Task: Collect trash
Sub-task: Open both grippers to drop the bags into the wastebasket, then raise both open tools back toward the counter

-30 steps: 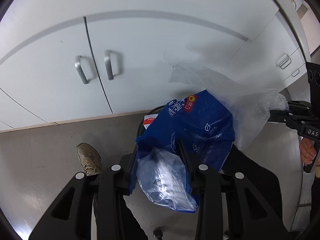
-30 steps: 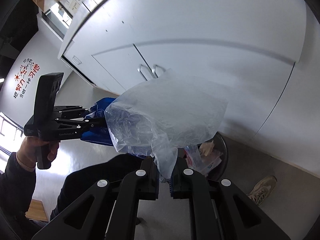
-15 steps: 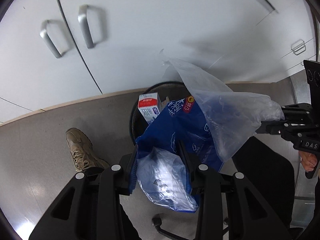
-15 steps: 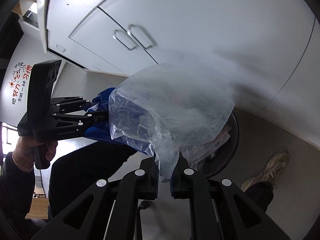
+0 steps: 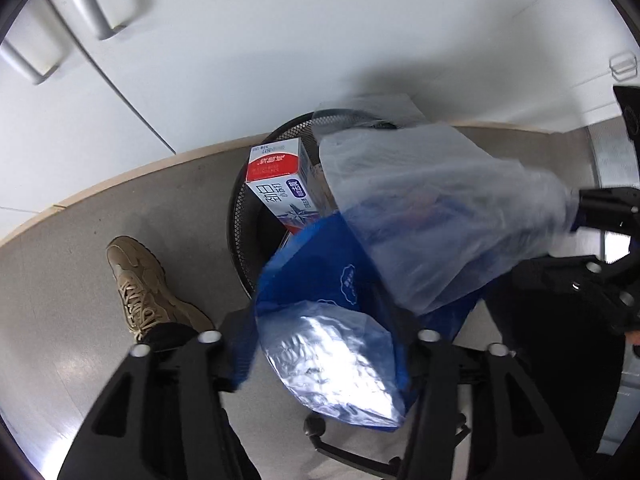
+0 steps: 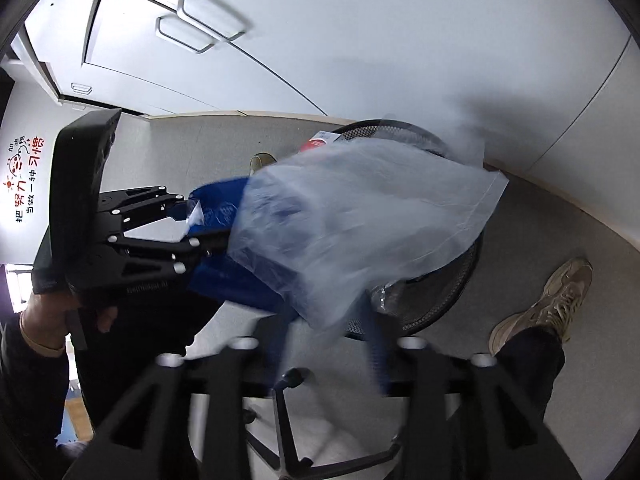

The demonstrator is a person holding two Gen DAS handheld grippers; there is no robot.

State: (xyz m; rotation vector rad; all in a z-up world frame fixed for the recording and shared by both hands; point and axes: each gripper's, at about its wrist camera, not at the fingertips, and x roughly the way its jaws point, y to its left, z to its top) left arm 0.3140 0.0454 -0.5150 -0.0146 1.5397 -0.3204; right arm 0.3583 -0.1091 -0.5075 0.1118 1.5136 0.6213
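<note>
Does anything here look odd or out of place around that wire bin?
Mainly the carton: it stands tilted against the black mesh bin's rim, poking above it rather than lying inside. The blue bag and clear plastic bag hang over the bin, not yet in.

A grey floor (image 5: 60, 288) carries a black mesh bin (image 5: 240, 216) against the white cabinets (image 5: 280, 40), a tan shoe (image 5: 148, 284) just beside it.
</note>
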